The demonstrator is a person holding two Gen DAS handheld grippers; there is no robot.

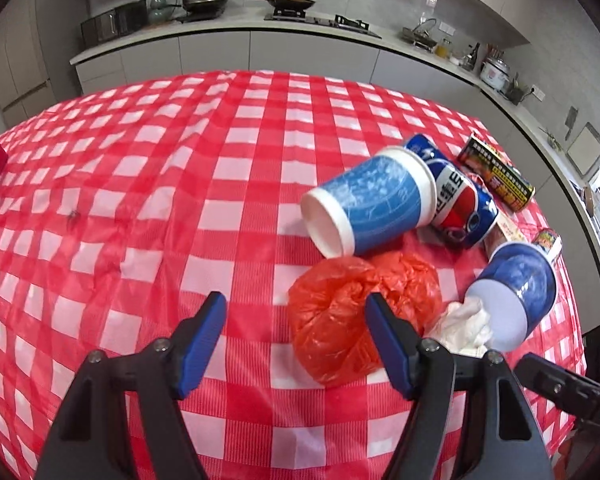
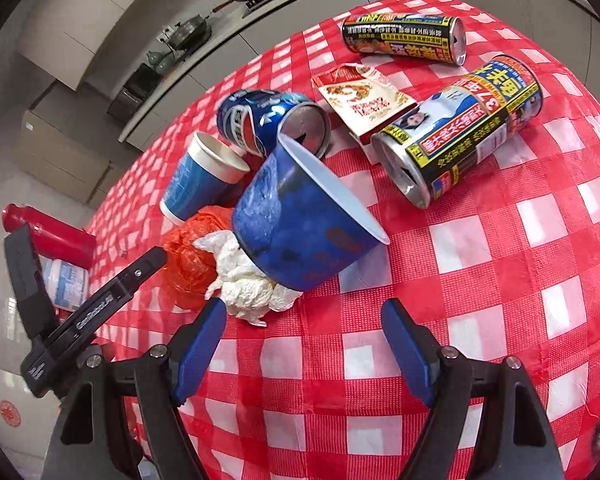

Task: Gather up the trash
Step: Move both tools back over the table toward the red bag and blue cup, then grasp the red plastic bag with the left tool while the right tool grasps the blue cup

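Trash lies on a red-checked tablecloth (image 1: 180, 184). A crumpled orange plastic bag (image 1: 340, 320) sits just right of my open, empty left gripper (image 1: 296, 308). Beside it lie a blue paper cup (image 1: 372, 208) on its side, a Pepsi can (image 1: 460, 204), a second blue cup (image 1: 516, 284) and a white tissue wad (image 1: 464, 324). My right gripper (image 2: 304, 316) is open and empty, just in front of the tissue (image 2: 244, 276) and the tipped blue cup (image 2: 300, 216). Two printed cans (image 2: 460, 128) (image 2: 404, 36) and a carton (image 2: 364, 100) lie beyond.
A kitchen counter (image 1: 260, 28) with pots and a stove runs behind the table. A red bottle (image 2: 48, 232) and a white jar (image 2: 66, 284) sit at the table's left edge in the right wrist view. The left gripper's body (image 2: 100, 304) shows there too.
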